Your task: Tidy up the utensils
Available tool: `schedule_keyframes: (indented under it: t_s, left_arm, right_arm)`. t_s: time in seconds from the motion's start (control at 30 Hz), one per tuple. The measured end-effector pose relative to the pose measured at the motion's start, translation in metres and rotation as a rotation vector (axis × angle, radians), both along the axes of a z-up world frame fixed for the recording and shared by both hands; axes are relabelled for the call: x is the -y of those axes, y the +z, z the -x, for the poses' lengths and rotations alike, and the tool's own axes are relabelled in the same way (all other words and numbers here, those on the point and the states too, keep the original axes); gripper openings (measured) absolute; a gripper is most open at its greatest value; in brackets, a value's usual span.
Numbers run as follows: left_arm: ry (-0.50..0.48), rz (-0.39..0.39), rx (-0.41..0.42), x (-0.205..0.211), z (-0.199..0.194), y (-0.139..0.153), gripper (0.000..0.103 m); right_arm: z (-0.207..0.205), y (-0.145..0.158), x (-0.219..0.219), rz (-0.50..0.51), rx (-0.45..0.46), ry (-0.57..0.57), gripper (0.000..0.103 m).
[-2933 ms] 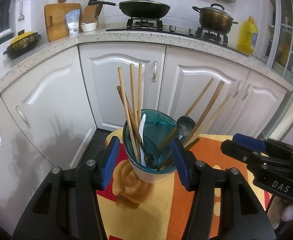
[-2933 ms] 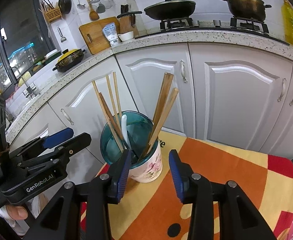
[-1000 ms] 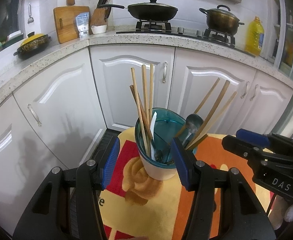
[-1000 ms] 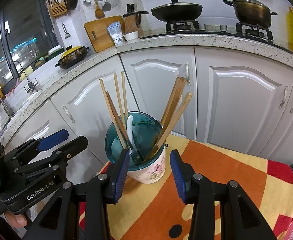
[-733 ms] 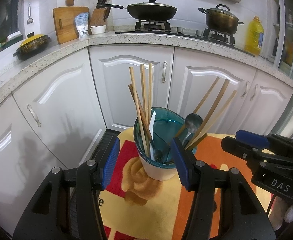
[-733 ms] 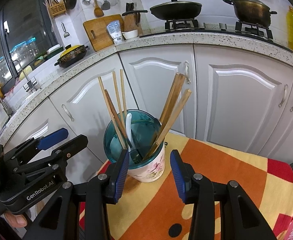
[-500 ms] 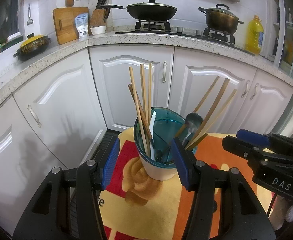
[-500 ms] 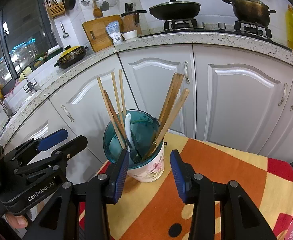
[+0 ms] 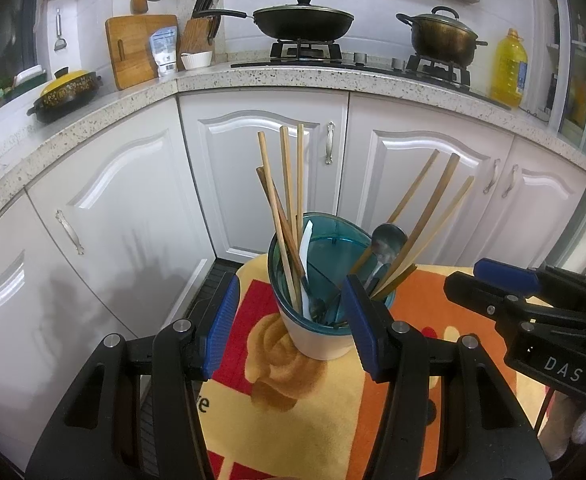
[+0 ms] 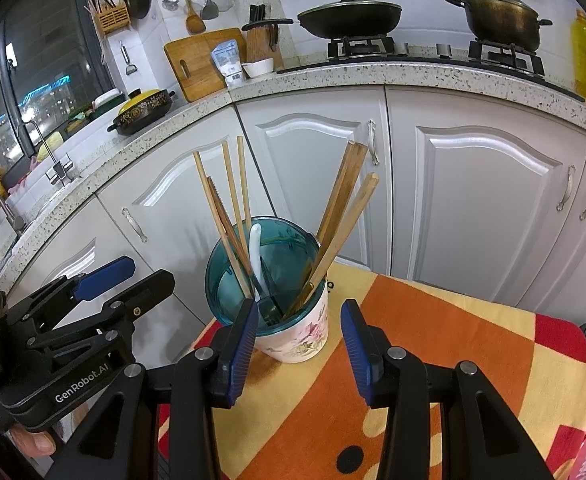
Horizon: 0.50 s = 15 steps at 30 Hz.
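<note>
Wooden chopsticks and a metal spoon already stand in the teal-lined floral white cup on the orange patterned cloth; sorting looks essentially complete. Left gripper and right gripper hover near the cup, angled downward, jaws apart and empty.

White cabinets under speckled stone counter; dark night window.
</note>
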<state>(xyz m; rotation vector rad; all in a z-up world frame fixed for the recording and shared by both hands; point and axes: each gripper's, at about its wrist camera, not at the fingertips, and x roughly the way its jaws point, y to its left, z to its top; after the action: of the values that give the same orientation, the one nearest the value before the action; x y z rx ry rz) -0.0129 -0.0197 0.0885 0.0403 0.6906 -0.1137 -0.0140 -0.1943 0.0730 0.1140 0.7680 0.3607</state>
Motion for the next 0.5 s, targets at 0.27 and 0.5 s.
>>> schedule_keyframes:
  t_s: [0.27,0.5]
  left_arm:
    - [-0.002,-0.003,0.003,0.0005,0.0,-0.0001,0.052]
    - [-0.002,-0.001,-0.002,0.0002,-0.0009,-0.0021,0.052]
  right_arm:
    - [-0.0002,0.0009,0.0009,-0.002,-0.001,0.0,0.042]
    - [-0.0016,-0.003,0.0041,-0.007,-0.009,-0.005,0.042]
